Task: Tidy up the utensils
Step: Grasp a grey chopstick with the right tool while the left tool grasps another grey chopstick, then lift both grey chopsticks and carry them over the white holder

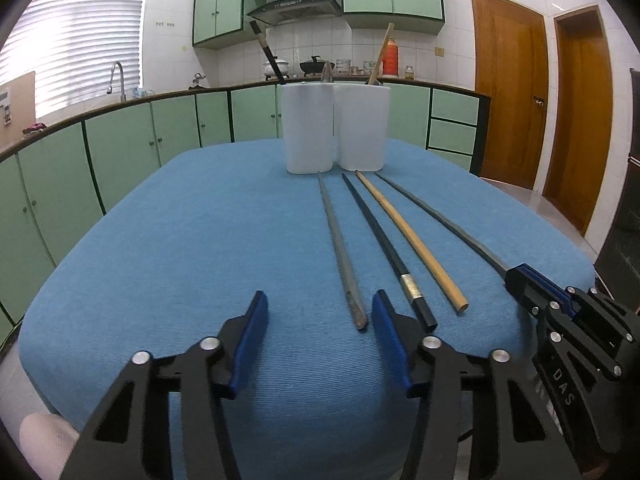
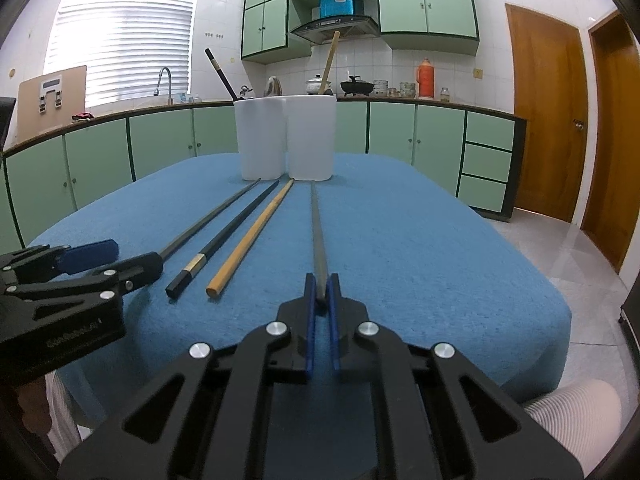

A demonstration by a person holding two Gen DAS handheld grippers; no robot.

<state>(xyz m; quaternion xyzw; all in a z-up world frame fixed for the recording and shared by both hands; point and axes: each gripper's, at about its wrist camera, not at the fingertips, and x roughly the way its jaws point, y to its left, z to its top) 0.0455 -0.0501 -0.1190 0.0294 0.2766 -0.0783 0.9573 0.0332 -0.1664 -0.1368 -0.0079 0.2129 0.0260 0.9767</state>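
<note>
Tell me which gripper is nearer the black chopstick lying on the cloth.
Left. The left gripper stands open just beside the black chopstick's near end; the right gripper is two chopsticks over, shut on a grey chopstick.

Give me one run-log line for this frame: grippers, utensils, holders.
left gripper: open, beside grey chopstick | right gripper: shut on outer grey chopstick | black chopstick, wooden chopstick: on cloth | white holders: upright

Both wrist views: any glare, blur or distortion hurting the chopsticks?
Left wrist: window blinds blown out, counter line bowed by fisheye, chopsticks sharp, left gripper slightly soft. Right wrist: same blown-out window, dark corners, right gripper and its grey chopstick crisp.
</note>
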